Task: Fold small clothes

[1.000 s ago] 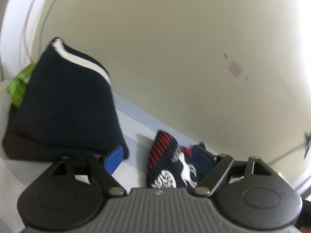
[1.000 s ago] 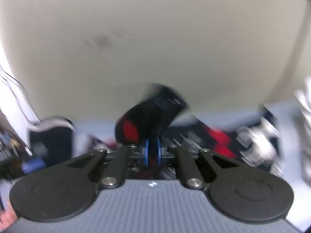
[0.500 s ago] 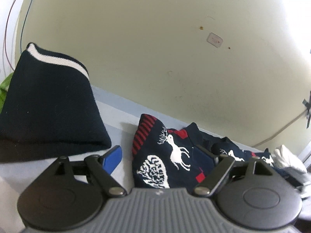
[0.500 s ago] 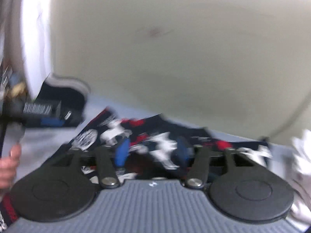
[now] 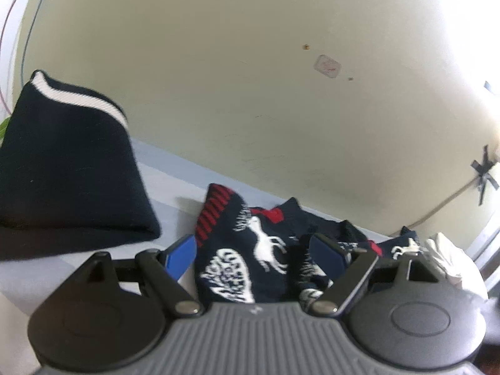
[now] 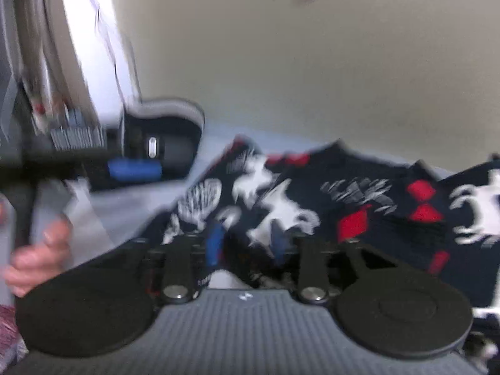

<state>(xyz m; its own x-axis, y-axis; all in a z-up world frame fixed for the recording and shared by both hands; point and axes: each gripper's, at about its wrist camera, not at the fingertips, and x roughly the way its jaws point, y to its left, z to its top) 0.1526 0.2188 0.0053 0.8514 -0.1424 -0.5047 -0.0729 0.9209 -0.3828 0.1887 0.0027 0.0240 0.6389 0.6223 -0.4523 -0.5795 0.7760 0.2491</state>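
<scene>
A navy knit garment with white reindeer and red diamonds [image 5: 250, 250] lies crumpled on the pale blue surface [image 5: 168, 187] against the wall. My left gripper [image 5: 253, 250] is open, its blue fingers on either side of the garment's near fold, not closed on it. In the right wrist view the same garment [image 6: 359, 200] spreads wide across the surface. My right gripper [image 6: 247, 240] is open, fingers a short way apart over the cloth; the view is motion-blurred. The left gripper body [image 6: 134, 168] and the hand holding it [image 6: 37, 256] show at the left.
A folded navy garment with a white stripe [image 5: 62, 172] sits at the left. A white cloth [image 5: 447, 256] lies at the far right. A beige wall [image 5: 250, 78] stands close behind. Cables hang at the upper left [image 5: 28, 31].
The right gripper let go of the raised cloth and opened; the garment dropped and now lies spread. The left gripper stayed open and shifted slightly, bringing more of the reindeer garment into view.
</scene>
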